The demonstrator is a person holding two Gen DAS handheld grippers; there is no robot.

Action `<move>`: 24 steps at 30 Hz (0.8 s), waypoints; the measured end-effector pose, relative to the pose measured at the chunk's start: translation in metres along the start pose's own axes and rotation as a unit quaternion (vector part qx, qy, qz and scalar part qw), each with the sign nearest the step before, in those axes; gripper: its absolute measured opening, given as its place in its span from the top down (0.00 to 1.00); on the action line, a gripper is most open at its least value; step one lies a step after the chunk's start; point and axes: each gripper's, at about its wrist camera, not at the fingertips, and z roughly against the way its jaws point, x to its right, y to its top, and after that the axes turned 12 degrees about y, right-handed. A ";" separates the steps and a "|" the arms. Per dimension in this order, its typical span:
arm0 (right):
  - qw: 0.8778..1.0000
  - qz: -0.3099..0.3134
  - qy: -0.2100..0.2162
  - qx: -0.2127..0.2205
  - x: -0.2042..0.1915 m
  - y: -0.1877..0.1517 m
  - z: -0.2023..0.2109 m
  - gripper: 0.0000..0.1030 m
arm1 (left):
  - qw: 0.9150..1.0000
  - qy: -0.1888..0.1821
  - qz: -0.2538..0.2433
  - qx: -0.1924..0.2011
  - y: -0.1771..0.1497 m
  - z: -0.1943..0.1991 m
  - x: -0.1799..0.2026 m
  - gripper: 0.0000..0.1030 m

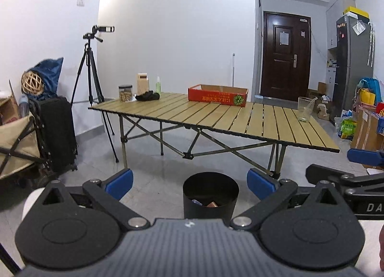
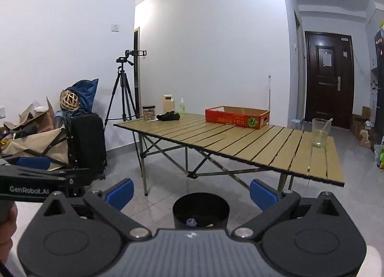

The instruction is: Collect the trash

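A black round trash bin point(image 1: 210, 195) stands on the floor in front of the folding table point(image 1: 216, 118), with a few scraps of trash inside; it also shows in the right wrist view point(image 2: 201, 209). My left gripper point(image 1: 190, 184) is open and empty, held above and behind the bin. My right gripper point(image 2: 192, 193) is open and empty, also above the bin. The right gripper shows at the right edge of the left wrist view point(image 1: 360, 164). The left gripper shows at the left edge of the right wrist view point(image 2: 36, 171).
On the table stand a red cardboard tray point(image 1: 217, 95), a clear cup with a straw point(image 1: 306, 109), a jar point(image 1: 125, 93), a black cloth point(image 1: 147, 96), a carton and a green spray bottle. A tripod point(image 1: 92, 70), suitcase point(image 1: 56, 130) and folded wagon stand left; boxes and fridge right.
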 end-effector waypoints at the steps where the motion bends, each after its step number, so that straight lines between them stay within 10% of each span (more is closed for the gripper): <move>1: 1.000 -0.001 0.001 0.000 -0.001 -0.001 0.002 0.00 | 1.000 0.003 -0.003 0.004 -0.001 0.004 0.000 0.00; 24: 1.000 -0.008 -0.013 0.002 -0.008 -0.010 0.011 0.00 | 1.000 -0.001 -0.006 0.010 -0.005 0.013 -0.006 0.00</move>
